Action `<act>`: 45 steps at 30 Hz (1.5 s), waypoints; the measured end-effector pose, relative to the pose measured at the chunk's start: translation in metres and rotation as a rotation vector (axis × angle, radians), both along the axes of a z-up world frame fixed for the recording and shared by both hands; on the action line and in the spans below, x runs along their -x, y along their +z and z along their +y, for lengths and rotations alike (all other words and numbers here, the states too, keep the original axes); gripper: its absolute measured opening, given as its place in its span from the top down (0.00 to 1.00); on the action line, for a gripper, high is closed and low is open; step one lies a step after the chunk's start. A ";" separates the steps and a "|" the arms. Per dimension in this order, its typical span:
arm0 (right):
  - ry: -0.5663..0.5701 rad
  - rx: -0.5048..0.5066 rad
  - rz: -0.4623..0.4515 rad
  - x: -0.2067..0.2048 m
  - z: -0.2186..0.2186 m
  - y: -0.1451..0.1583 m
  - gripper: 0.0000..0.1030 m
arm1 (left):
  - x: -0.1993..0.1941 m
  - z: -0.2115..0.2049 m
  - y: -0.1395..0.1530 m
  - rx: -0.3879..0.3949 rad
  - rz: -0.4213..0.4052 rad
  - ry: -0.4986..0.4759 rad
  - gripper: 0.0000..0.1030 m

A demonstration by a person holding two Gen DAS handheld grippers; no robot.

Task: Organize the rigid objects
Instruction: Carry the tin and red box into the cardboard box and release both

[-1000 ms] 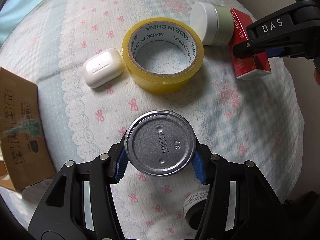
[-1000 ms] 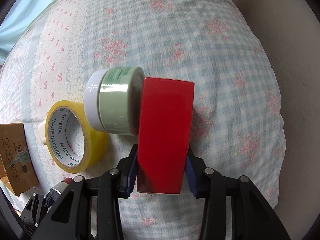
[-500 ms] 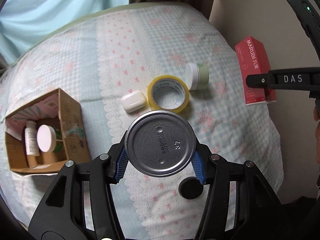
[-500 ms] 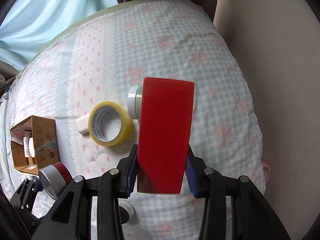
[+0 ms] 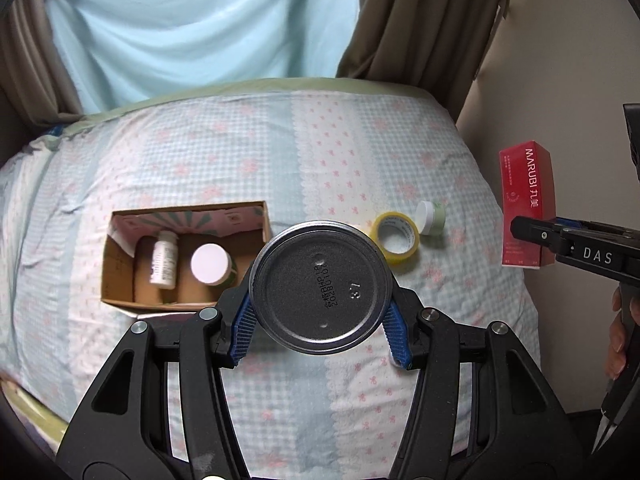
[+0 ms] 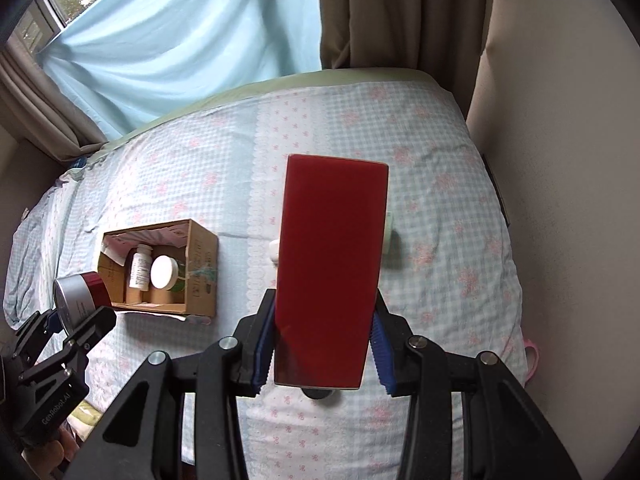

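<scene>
My left gripper (image 5: pixel 320 328) is shut on a metal can (image 5: pixel 320 286), whose grey bottom faces the camera; the right wrist view shows the can (image 6: pixel 78 290) with a red side, low at the left. My right gripper (image 6: pixel 324 350) is shut on a red box (image 6: pixel 330 268), also seen as the red box (image 5: pixel 526 208) at the right edge of the left wrist view. Both hang high above the bed. An open cardboard box (image 5: pixel 120 264) lies on the bed and holds a white bottle (image 5: pixel 164 260) and a white-lidded jar (image 5: pixel 210 264).
On the checked bedspread (image 5: pixel 280 152) lie a yellow tape roll (image 5: pixel 396 238) and a green jar with a white lid (image 5: pixel 431 218). A small black round thing (image 6: pixel 318 394) shows under the red box. Curtains (image 5: pixel 180 28) hang behind the bed and a wall (image 6: pixel 560 160) runs along its right side.
Both grippers have risen far above the bed with the can and the red box still held. The bed items look much smaller and the cardboard box and curtains have come into view.
</scene>
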State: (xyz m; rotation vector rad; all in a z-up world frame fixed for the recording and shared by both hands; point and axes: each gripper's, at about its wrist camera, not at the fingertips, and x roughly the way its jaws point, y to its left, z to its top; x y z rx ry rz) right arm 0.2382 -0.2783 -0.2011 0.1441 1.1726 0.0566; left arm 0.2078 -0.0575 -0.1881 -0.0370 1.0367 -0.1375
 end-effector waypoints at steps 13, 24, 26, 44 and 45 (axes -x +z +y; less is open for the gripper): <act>0.066 -0.019 -0.011 -0.004 0.148 0.011 0.62 | -0.013 0.150 0.000 0.011 0.012 0.035 0.51; 0.012 -0.065 0.081 -0.042 0.261 -0.030 0.62 | -0.070 0.261 -0.051 0.002 0.111 0.001 0.51; 0.019 -0.063 0.104 -0.050 0.278 -0.040 0.62 | -0.079 0.276 -0.063 0.007 0.133 0.006 0.51; 0.136 -0.083 0.343 -0.116 0.361 -0.185 0.62 | -0.165 0.308 -0.206 0.020 0.382 0.018 0.51; 0.142 -0.085 0.351 -0.118 0.363 -0.192 0.62 | -0.170 0.308 -0.213 0.019 0.393 0.014 0.51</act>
